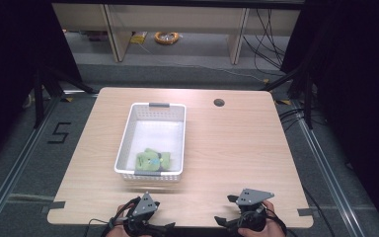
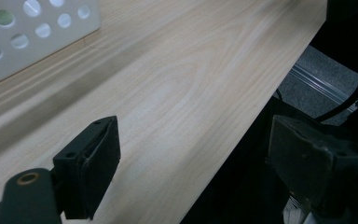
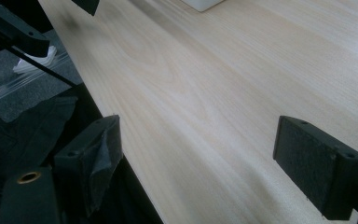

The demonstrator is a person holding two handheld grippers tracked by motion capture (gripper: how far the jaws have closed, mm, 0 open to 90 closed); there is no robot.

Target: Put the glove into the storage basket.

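Green plush toy lies in the white basket, beyond both open tongs.

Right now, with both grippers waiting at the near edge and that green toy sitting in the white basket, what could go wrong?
1. The green toy lies low against the near wall of the white basket, so a reaching gripper could hit the rim and push the light basket along the table.
2. The left gripper and right gripper both hang open, half over the table's near edge; a careless move could knock a jaw against it.
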